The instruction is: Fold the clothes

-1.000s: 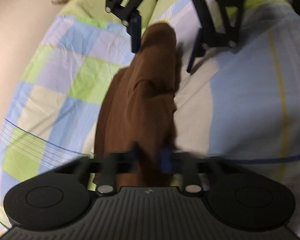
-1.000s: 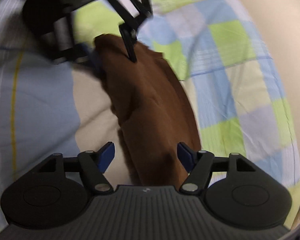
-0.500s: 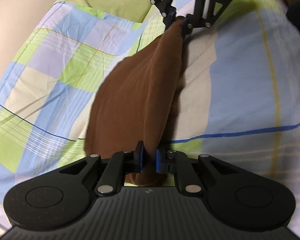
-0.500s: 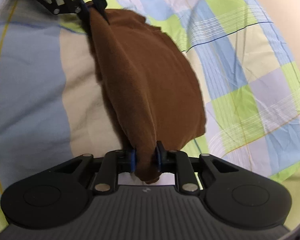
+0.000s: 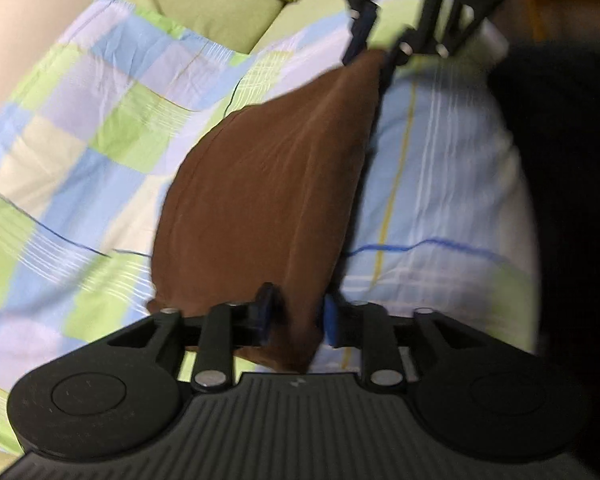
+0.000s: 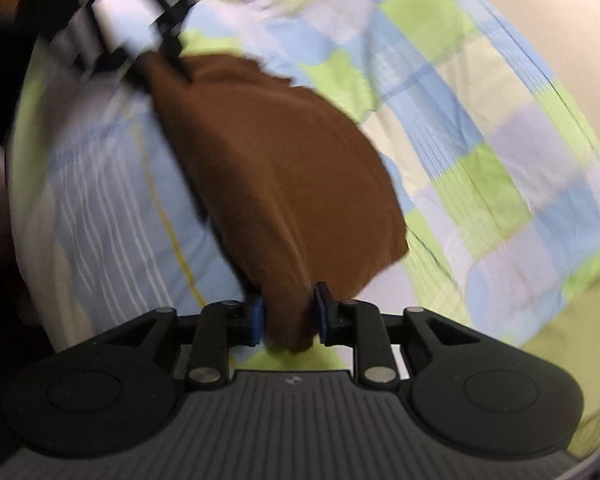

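Observation:
A brown cloth (image 5: 267, 184) hangs stretched between my two grippers above the checked bedspread (image 5: 99, 128). My left gripper (image 5: 295, 318) has its blue pads on either side of one end of the cloth, jaws slightly apart but still holding it. In the right wrist view my right gripper (image 6: 287, 316) holds the other end of the brown cloth (image 6: 275, 168) the same way. Each gripper shows at the far end of the cloth in the other's view: the right gripper (image 5: 374, 54) and the left gripper (image 6: 161, 62). Both views are motion-blurred.
The bedspread (image 6: 480, 140) is blue, green and lilac checks with a striped blue and white panel (image 5: 432, 168). A green pillow (image 5: 215, 4) lies at the far end. A dark area (image 5: 572, 200) borders the bed on one side, a beige wall (image 6: 540, 12) on the other.
Both grippers closed on the cloth ends and lifted it, stretching it out. Since half a second ago the cloth has swung toward the striped side and both jaws stand a little wider.

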A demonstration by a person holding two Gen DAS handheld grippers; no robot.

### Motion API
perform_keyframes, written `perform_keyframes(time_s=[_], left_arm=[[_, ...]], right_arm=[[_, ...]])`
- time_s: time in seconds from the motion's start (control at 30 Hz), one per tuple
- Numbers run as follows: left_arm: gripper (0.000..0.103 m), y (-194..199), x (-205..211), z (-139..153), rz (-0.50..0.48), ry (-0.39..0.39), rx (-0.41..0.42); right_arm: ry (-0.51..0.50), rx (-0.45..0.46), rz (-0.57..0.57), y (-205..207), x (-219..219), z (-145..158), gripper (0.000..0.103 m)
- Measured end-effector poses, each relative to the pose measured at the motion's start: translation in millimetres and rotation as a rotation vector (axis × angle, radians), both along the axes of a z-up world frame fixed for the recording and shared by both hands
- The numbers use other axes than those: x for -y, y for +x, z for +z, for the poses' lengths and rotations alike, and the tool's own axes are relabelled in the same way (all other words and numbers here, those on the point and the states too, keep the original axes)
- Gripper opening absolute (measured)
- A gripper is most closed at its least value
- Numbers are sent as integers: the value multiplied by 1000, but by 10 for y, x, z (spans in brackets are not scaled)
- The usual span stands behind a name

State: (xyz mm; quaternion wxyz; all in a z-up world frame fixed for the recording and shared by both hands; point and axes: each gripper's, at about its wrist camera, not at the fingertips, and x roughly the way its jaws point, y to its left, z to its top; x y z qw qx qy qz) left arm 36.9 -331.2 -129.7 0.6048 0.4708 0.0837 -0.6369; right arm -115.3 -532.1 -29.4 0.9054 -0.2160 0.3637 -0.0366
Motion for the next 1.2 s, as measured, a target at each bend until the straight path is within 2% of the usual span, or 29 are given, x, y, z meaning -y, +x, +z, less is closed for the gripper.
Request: perform_keyframes(time_s=[0.07, 0.13, 0.2, 0.3, 0.37, 0.5, 0.6, 0.67, 0.73, 0.8, 0.9, 0.97, 1.03, 1.07, 1.1, 1.13, 1.17, 1.2], left_arm=[[60, 146, -60, 176, -22, 16, -97], [60, 283, -49, 335, -17, 19, -139], [60, 476, 75, 535, -21, 7, -203], [62, 688, 396, 690, -21, -12, -268], [66, 841, 705, 762, -29, -18, -317], [68, 1157, 1549, 831, -65, 1, -404], [68, 1251, 2057, 662, -116, 80, -394], [68, 1313, 2394, 549, -150, 133, -387], [68, 1342, 2546, 434, -178, 191, -393], [68, 1426, 2771, 224, -216, 317, -429], [71, 1510, 2866, -8, -211, 425, -471], [72, 1565, 2899, -60, -193, 450, -521], [66, 1558, 2880, -34, -193, 464, -531], [53, 1540, 2851, -9, -199, 466, -529], [49, 1523, 2823, 16, -204, 467, -527], [45, 1516, 2781, 64, -204, 439, -521], [33, 1510, 2740, 111, -203, 412, -516], [30, 1503, 2698, 158, -202, 384, -510]], right_arm=[[143, 29, -76, -165, 92, 80, 30], [307, 85, -170, -329, 233, 129, 35], [595, 213, -347, -563, 463, 132, 44], [950, 378, -518, -734, 648, -1, 45], [1172, 450, -612, -727, 682, -180, 45], [1397, 460, -680, -572, 675, -481, 46], [1424, 458, -702, -433, 689, -563, 56], [1425, 468, -707, -379, 712, -602, 57], [1433, 494, -704, -431, 737, -634, 58], [1449, 520, -696, -416, 772, -691, 58], [1461, 523, -693, -314, 833, -775, 57], [1468, 527, -698, -269, 865, -807, 57], [1473, 537, -710, -265, 869, -821, 57], [1472, 539, -720, -277, 863, -825, 51], [1471, 541, -731, -288, 858, -829, 39], [1475, 542, -745, -302, 854, -839, 32], [1496, 545, -760, -323, 859, -860, 21], [1530, 551, -763, -347, 871, -875, 17]])
